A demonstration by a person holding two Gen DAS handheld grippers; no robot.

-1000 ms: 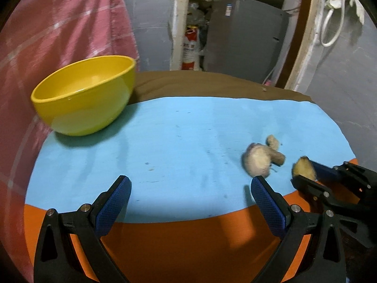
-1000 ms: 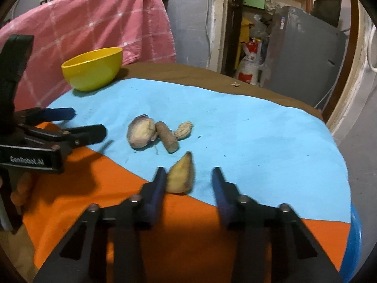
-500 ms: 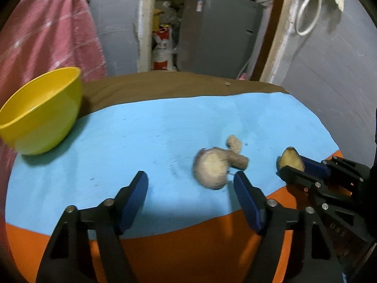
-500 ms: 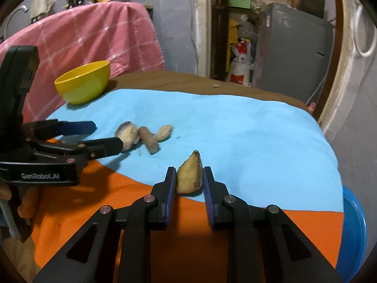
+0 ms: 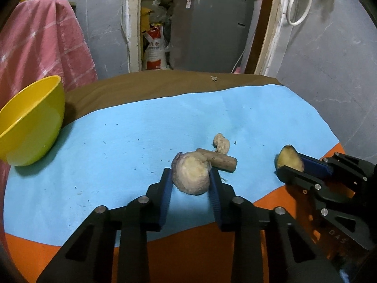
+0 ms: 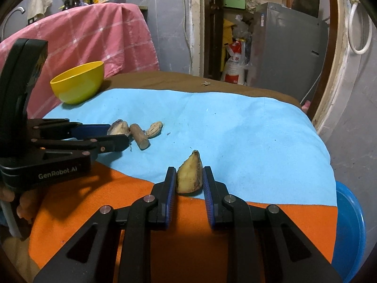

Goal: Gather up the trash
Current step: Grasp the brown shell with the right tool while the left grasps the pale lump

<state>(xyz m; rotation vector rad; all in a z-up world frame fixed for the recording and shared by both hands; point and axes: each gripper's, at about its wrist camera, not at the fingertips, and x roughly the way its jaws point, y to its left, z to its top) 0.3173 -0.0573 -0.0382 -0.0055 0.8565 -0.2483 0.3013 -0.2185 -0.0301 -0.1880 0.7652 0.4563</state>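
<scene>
My left gripper is shut on a round pale root scrap lying on the blue cloth. A brown stick piece and a small beige lump lie just behind it. My right gripper is shut on a yellowish wedge-shaped peel scrap at the edge of the blue cloth. The right gripper also shows in the left wrist view, and the left gripper in the right wrist view. A yellow bowl stands at the far left, and shows in the right wrist view.
An orange cloth covers the near table, a brown cloth the far side. A pink cloth hangs behind the bowl. A blue basin sits low at the right. A grey cabinet stands beyond the table.
My left gripper moved right to the round scrap and closed on it. My right gripper closed on the wedge scrap.
</scene>
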